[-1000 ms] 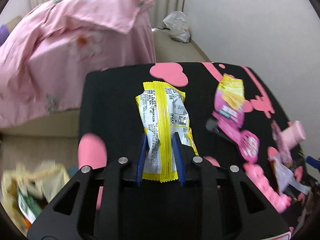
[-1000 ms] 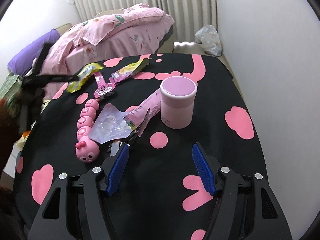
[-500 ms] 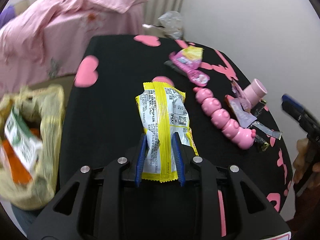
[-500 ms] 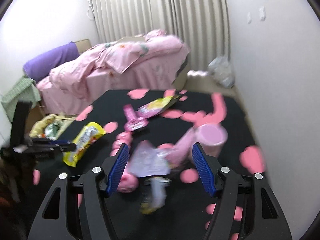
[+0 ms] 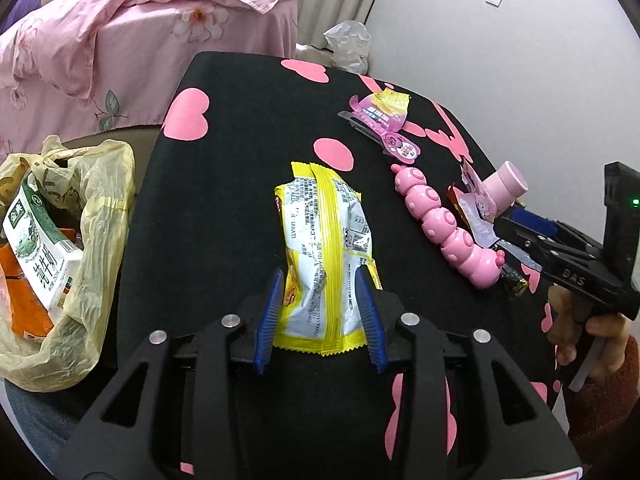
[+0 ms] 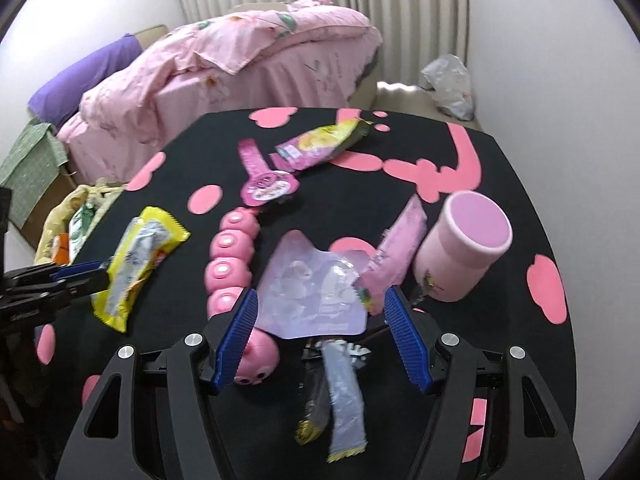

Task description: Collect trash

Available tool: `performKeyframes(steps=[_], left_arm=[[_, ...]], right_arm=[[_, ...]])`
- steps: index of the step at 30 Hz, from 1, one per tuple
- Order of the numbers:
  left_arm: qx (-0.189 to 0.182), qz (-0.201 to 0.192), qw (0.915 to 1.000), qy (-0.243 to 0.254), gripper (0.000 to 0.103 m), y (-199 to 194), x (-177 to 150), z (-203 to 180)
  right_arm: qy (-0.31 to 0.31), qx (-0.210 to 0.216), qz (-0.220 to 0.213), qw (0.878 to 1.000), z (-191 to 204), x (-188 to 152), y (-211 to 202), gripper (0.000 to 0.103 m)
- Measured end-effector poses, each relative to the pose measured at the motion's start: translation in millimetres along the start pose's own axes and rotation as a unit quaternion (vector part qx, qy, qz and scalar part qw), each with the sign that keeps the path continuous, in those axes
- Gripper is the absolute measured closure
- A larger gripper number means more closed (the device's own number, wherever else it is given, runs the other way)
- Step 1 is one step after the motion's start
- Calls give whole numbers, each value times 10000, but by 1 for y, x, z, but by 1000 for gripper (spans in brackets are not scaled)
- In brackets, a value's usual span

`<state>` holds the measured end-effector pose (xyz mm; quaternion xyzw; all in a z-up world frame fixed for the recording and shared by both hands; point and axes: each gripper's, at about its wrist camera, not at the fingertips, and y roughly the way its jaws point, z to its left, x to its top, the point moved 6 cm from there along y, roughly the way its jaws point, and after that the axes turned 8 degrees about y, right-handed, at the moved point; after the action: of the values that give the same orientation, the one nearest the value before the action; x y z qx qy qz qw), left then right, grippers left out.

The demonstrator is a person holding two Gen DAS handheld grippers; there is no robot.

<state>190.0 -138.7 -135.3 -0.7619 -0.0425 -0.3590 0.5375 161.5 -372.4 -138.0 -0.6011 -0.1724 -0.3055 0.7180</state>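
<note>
Step in hand: bagging. The left hand-held gripper [image 5: 320,316], jaws just widening, loosely brackets the crinkled yellow-and-silver snack wrapper [image 5: 324,240] above the black tabletop [image 5: 224,200]. The right hand-held gripper [image 6: 324,336] hangs spread wide, empty. Next: carry the wrapper left over the yellow plastic trash bag [image 5: 100,208].

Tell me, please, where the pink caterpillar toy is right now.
The pink caterpillar toy lies on the black tablecloth, right of the yellow snack wrapper in the left wrist view, with the pink cup beyond it.
</note>
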Motion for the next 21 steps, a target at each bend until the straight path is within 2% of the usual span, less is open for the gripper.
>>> performKeyframes(steps=[6,10,12,15,21], left_arm=[[39,31,9999,-90,67,1,-2,5],[17,58,10000,-59,67,2,-3,3],[11,71,10000,-35,67,2,-3,2],[9,88,10000,-14,67,3,-4,0],[34,91,9999,-65,67,4,-5,2]], right_arm=[[289,83,320,9990,-12,-10,18,59],[356,103,282,9989,-16,-12,22,64],[355,250,275,9987,-15,-10,23,77],[230,416,176,9987,-8,-7,17,89],[-108,880,7,9961,19,-5,-10,91]])
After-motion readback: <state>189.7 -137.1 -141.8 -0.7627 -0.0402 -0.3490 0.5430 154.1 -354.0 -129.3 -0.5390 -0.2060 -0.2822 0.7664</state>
